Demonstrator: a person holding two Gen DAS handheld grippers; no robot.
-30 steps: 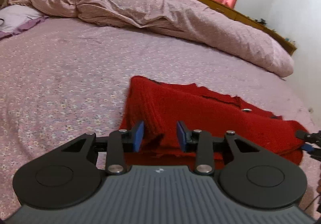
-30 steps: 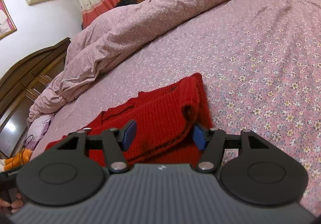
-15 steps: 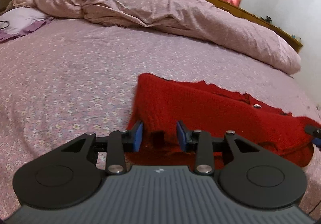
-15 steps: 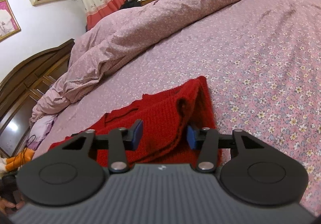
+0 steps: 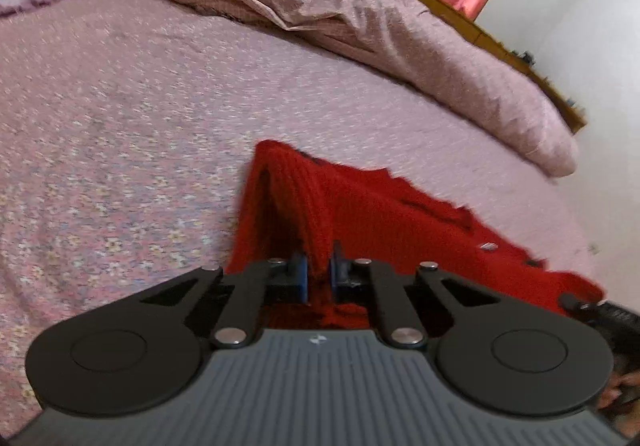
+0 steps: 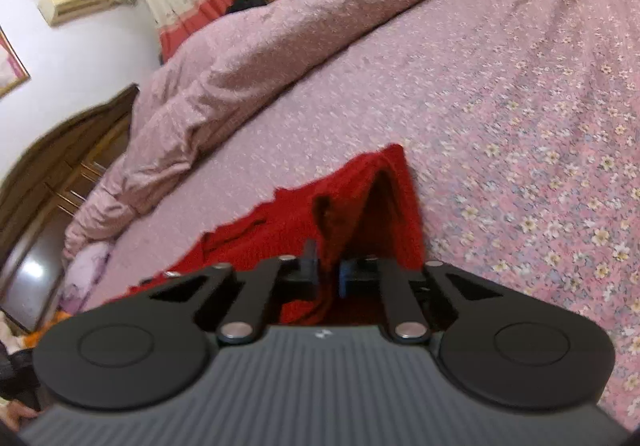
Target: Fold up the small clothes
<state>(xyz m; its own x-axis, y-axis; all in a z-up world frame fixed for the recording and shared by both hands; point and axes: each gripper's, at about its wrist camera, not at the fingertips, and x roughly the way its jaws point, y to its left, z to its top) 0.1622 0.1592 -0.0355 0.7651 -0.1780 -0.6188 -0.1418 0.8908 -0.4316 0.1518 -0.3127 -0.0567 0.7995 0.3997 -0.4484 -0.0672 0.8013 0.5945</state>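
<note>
No readable text, number or brand shows in either view. The only mark is a small pale emblem, too small to make out, on the ribbed grey body behind the jaws of the left gripper (image 5: 319, 270) and the same behind the jaws of the right gripper (image 6: 329, 271).

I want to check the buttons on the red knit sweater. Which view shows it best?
The left wrist view: the red knit sweater stretches out sideways, with one button visible. The right wrist view shows a narrower, blurrier slice of it.
</note>
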